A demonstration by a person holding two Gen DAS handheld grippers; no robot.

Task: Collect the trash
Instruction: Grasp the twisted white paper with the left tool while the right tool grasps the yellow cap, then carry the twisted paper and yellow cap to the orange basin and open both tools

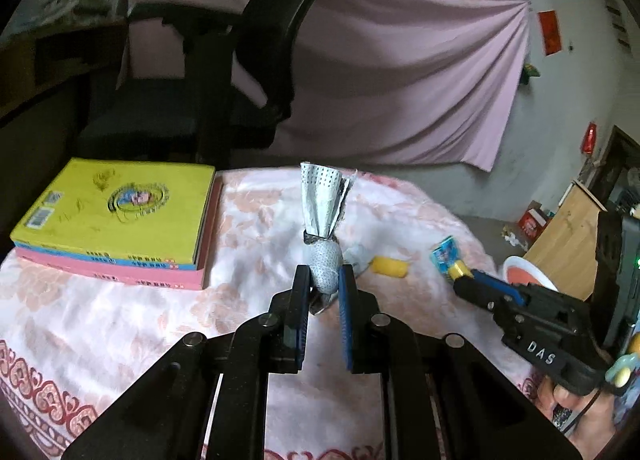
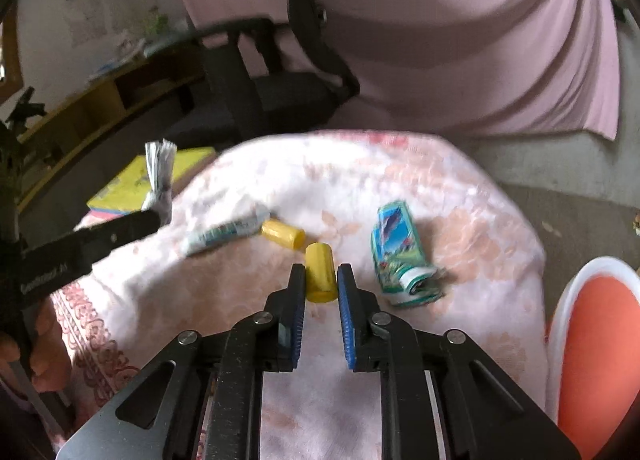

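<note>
My left gripper is shut on a twisted silver dotted wrapper and holds it upright over the table; it also shows in the right wrist view. My right gripper is shut on a yellow cylinder, held just above the pink flowered tablecloth. A second yellow cylinder, a rolled white-and-green wrapper and a crushed blue-green carton lie on the cloth. In the left wrist view the right gripper is beside the carton.
A stack of books, yellow on top, lies at the table's left. A black office chair stands behind the table. An orange bin with a white rim stands at the right. A pink curtain hangs behind.
</note>
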